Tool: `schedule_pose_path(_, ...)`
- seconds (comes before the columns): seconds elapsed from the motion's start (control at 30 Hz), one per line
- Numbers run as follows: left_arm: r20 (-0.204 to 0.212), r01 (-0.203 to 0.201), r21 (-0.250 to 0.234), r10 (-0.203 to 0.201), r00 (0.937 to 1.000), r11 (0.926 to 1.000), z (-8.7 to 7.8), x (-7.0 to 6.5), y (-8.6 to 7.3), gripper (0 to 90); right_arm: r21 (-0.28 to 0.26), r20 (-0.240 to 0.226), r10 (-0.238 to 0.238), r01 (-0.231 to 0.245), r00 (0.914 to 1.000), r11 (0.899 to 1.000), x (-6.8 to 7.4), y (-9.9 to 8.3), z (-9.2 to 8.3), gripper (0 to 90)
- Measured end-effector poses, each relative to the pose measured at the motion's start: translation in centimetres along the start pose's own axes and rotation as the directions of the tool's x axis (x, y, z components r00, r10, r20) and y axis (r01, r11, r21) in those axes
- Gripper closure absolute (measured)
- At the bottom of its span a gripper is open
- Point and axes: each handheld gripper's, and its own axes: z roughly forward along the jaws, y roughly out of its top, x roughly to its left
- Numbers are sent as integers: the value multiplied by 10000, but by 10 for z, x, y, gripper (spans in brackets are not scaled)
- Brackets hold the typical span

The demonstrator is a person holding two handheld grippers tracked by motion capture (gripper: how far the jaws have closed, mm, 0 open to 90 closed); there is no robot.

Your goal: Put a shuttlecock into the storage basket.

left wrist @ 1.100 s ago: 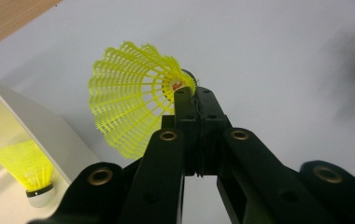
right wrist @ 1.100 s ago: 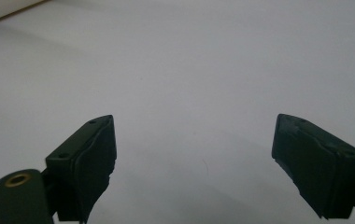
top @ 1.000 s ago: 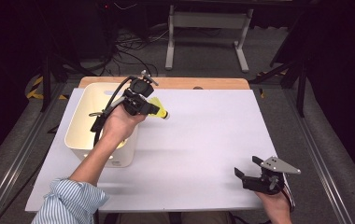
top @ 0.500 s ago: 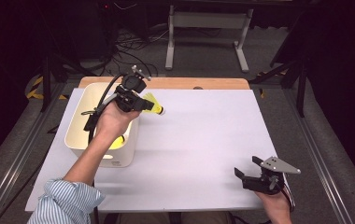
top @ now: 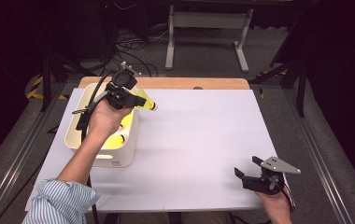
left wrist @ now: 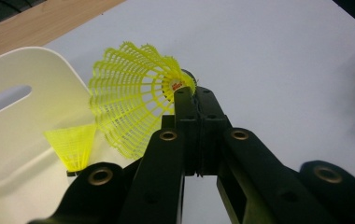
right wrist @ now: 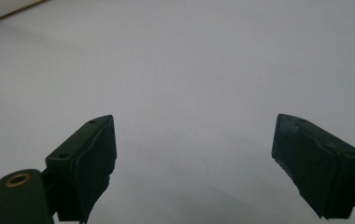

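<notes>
My left gripper [top: 136,99] is shut on a yellow plastic shuttlecock [top: 146,102] and holds it in the air over the far right corner of a cream bin [top: 119,157]. In the left gripper view the jaws [left wrist: 194,95] pinch the shuttlecock [left wrist: 133,100] near its cork, with the skirt fanning out to the left. Below it, a second yellow shuttlecock [left wrist: 73,144] lies inside the bin [left wrist: 21,116]. My right gripper [top: 246,173] rests near the table's front right corner. Its jaws [right wrist: 194,154] stand wide apart with nothing between them.
A white sheet [top: 203,135] covers the table, and a strip of wooden board [top: 189,83] shows along its far edge. More yellow pieces [top: 119,139] lie in the bin. Metal stand legs [top: 203,28] and cables sit on the floor beyond the table.
The left hand has carried the shuttlecock a little to the left and up, closer over the bin. The right gripper has stayed put.
</notes>
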Motion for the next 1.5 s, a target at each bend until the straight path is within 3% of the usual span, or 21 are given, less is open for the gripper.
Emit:
schedule_pose_path(0.9,-337,758,-400,-772,9964,9963,-22,26,-18,897,-3,2,-38,38,10000,10000,0,0,0,145)
schedule_pose_path(1.5,-562,1248,-494,-1275,9902,9910,-28,43,-36,897,38,0,-69,69,10000,10000,1,0,1,146)
